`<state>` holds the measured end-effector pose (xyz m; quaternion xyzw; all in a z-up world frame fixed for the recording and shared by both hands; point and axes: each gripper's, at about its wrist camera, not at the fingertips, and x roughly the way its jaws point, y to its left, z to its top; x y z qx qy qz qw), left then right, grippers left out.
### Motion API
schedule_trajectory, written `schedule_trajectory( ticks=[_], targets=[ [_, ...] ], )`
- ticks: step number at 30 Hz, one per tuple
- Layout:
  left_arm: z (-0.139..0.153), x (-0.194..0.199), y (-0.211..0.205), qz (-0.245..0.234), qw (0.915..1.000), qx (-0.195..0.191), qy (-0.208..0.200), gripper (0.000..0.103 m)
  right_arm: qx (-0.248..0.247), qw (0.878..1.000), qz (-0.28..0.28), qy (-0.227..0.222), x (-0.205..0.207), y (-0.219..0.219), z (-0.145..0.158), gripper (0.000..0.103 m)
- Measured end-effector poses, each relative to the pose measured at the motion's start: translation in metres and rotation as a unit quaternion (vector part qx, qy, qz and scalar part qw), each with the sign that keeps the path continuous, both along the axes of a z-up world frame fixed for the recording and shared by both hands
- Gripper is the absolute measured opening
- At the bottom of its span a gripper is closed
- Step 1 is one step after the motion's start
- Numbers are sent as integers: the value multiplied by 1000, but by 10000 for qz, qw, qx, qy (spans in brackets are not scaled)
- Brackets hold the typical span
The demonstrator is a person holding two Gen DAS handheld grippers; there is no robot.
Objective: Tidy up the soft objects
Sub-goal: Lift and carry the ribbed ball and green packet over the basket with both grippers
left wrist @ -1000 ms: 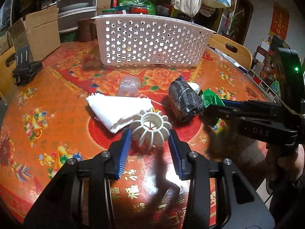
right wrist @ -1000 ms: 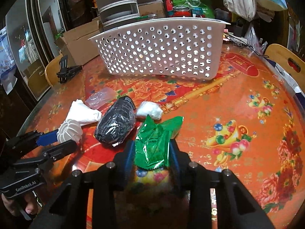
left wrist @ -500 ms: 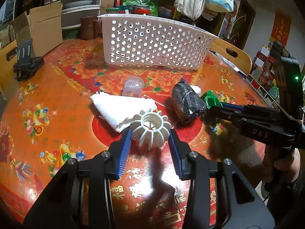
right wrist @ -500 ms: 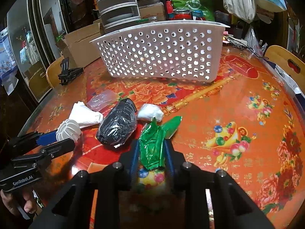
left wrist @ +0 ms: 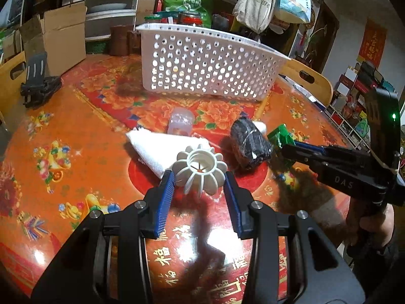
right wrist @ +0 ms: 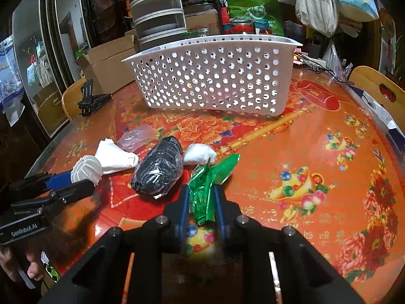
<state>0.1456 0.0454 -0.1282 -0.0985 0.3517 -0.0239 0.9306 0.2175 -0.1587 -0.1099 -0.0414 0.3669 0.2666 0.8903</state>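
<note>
My left gripper [left wrist: 199, 181] is shut on a white ribbed ball [left wrist: 200, 169] and holds it just above the table. My right gripper [right wrist: 201, 195] is shut on a crumpled green foil packet [right wrist: 210, 179], also seen in the left wrist view [left wrist: 282, 139]. A folded white cloth [left wrist: 162, 149] lies behind the ball. A black bundle in clear wrap [right wrist: 158, 172] lies between the grippers, with a small white wad [right wrist: 200, 153] beside it. A white perforated basket [right wrist: 215, 81] stands at the back of the table.
A clear plastic cup [left wrist: 181, 124] lies on its side near the cloth. A black stand [left wrist: 38, 81] sits at the table's left edge. Wooden chairs [right wrist: 379, 93] and cardboard boxes [left wrist: 55, 38] ring the round red table [right wrist: 316, 152].
My right gripper has closed on the green packet, squeezing it narrow. My left gripper has lifted slightly with the white ball, and the view has risen.
</note>
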Motion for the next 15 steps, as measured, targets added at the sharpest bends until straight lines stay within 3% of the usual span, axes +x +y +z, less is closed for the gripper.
schedule_trajectory(
  ticks=[7, 15],
  targets=[
    [26, 0, 3, -1, 9996, 95, -264, 37, -38, 9993, -29, -384, -11, -4, 31, 18],
    [74, 13, 5, -138, 9975, 292, -631, 37, -90, 9963, 37, -853, -11, -2, 82, 18]
  ],
)
